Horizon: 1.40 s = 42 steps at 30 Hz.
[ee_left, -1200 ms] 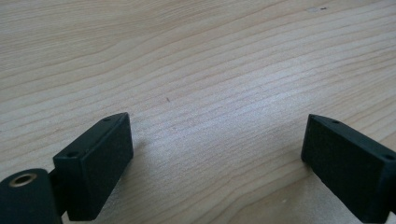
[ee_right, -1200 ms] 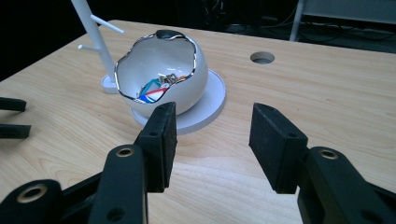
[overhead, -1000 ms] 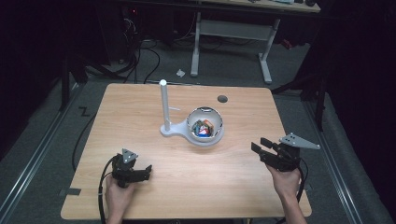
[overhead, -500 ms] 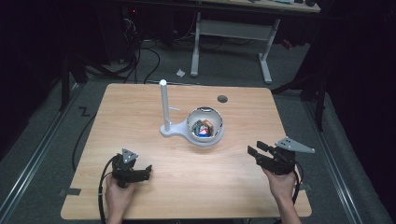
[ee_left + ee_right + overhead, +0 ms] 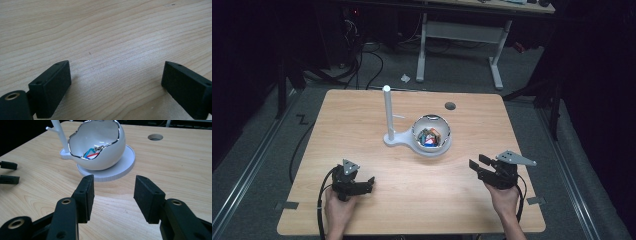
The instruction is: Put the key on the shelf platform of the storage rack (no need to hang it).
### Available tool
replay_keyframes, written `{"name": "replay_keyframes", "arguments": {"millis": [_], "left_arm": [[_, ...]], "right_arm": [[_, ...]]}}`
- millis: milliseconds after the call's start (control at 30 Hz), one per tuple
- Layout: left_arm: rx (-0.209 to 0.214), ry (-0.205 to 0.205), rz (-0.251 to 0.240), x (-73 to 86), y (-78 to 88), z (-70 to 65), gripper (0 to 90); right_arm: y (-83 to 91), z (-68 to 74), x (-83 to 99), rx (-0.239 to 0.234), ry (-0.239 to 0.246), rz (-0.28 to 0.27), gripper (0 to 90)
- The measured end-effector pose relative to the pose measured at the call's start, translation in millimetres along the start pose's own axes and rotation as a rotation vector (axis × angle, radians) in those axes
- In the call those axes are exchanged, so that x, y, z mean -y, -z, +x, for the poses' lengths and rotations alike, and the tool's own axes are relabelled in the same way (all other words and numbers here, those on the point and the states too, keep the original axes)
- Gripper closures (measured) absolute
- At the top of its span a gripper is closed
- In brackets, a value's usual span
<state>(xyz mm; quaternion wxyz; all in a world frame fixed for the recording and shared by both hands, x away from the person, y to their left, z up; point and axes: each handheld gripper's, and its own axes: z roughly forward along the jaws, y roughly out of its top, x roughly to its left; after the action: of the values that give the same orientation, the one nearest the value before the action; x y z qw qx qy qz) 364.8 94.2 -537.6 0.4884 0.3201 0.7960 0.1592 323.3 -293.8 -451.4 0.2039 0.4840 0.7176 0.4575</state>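
Observation:
A white egg-shaped bowl (image 5: 431, 135) with a silver rim stands on a white round base in the middle of the table, and a white post (image 5: 387, 112) rises to its left. Small colourful items (image 5: 91, 153) lie inside the bowl. My right gripper (image 5: 478, 163) hovers at the near right, open and empty, with its jaws pointing left. In the right gripper view, the right gripper (image 5: 113, 185) faces the bowl (image 5: 100, 145) from a short distance. My left gripper (image 5: 370, 182) rests at the near left, and in its own view the left gripper (image 5: 116, 67) stands open over bare wood.
The wooden table (image 5: 362, 125) has a round cable hole (image 5: 450, 106) at the back right. A thin peg (image 5: 49, 129) sticks out from the post. The left gripper's jaws (image 5: 8, 172) appear at the left edge of the right gripper view. Desk legs and cables lie on the floor beyond.
My right gripper has sunk toward the table and drifted slightly left and nearer the front edge. The left gripper has stayed where it was.

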Motion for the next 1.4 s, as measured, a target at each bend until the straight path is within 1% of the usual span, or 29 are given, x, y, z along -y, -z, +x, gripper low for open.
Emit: {"name": "replay_keyframes", "arguments": {"millis": [33,133,300,433,600,700,733,767,900,1033,1133,1267,1300,1333,1367,1400], "left_arm": [[0.005,-0.009,-0.002,-0.1,-0.2,0.6,9.4],[0.004,-0.009,-0.002,-0.2,-0.2,0.6,9.4],[0.005,-0.009,-0.002,-0.2,-0.2,0.6,9.4],[0.005,-0.009,-0.002,-0.2,-0.2,0.6,9.4],[0.004,-0.010,-0.002,-0.2,-0.2,0.6,9.4],[0.004,-0.010,-0.002,-0.2,-0.2,0.6,9.4],[0.001,-0.003,-0.001,-0.1,-0.1,0.2,9.4],[0.004,-0.010,-0.003,-0.2,-0.3,0.7,9.4],[0.002,-0.005,-0.001,-0.1,-0.1,0.3,9.4],[0.004,-0.009,-0.002,-0.1,-0.2,0.6,9.4],[0.005,-0.010,-0.002,-0.1,-0.2,0.6,9.4],[0.001,-0.002,0.000,-0.1,0.0,0.1,9.4],[0.004,-0.009,-0.002,-0.1,-0.2,0.6,9.5],[0.005,-0.010,-0.002,-0.1,-0.2,0.6,9.4],[0.001,-0.002,-0.001,-0.1,0.0,0.1,9.4],[0.005,-0.010,-0.002,-0.1,-0.2,0.6,9.4]], "right_arm": [[-1.0,0.1,1.0,-0.004,-0.001,0.001,51.0],[-3.6,1.0,4.4,-0.001,0.000,0.011,51.0],[-7.1,1.4,9.9,-0.002,-0.015,0.021,51.0],[-11.2,1.7,13.5,-0.003,-0.016,0.031,51.0],[-14.0,2.3,15.5,0.003,0.005,0.037,50.9],[-16.5,1.2,17.5,0.001,-0.006,0.043,50.9],[-17.7,0.8,18.2,0.003,-0.004,0.047,50.9],[-19.0,0.5,18.9,0.003,-0.004,0.048,50.9],[-23.7,0.3,21.6,0.007,-0.001,0.061,50.8],[-27.8,-0.6,24.5,0.014,-0.005,0.073,50.8],[-31.3,-1.5,26.8,0.021,0.001,0.083,50.8],[-36.9,-3.0,30.9,0.028,-0.003,0.103,50.8],[-38.4,-3.5,31.8,0.032,0.006,0.107,50.8],[-39.7,-3.2,32.6,0.035,-0.001,0.114,50.8],[-40.9,-3.5,33.3,0.037,0.000,0.119,50.8],[-42.1,-4.0,33.7,0.038,0.005,0.122,50.8]]}}
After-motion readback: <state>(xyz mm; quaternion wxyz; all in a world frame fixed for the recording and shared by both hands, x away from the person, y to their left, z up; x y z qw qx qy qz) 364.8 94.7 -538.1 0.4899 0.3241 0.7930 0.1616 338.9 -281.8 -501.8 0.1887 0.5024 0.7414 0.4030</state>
